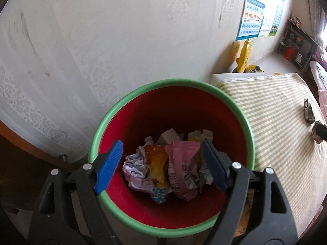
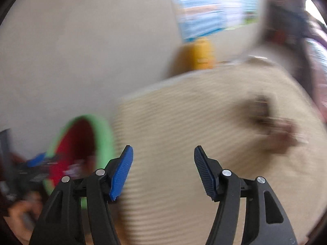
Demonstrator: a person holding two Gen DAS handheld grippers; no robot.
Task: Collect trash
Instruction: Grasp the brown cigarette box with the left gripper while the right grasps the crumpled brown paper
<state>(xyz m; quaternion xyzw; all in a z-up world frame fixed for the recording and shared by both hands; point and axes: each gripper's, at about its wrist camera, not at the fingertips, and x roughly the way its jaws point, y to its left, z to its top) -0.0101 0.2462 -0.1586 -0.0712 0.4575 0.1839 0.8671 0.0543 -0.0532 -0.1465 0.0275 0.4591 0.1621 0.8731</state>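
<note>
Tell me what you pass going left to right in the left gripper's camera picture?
Patterned wall → red bin with a green rim full of crumpled wrappers → striped cloth → small dark object lying on it.

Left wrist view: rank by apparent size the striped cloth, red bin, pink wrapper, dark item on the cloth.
1. Striped cloth and red bin: look alike in area, and the bin sits nearer the camera, so unranked.
2. Pink wrapper, inside the bin.
3. Dark item, smallest, though farther away.

pale wall (image 1: 122,40), posters (image 1: 253,18), striped cloth (image 1: 276,112)
</note>
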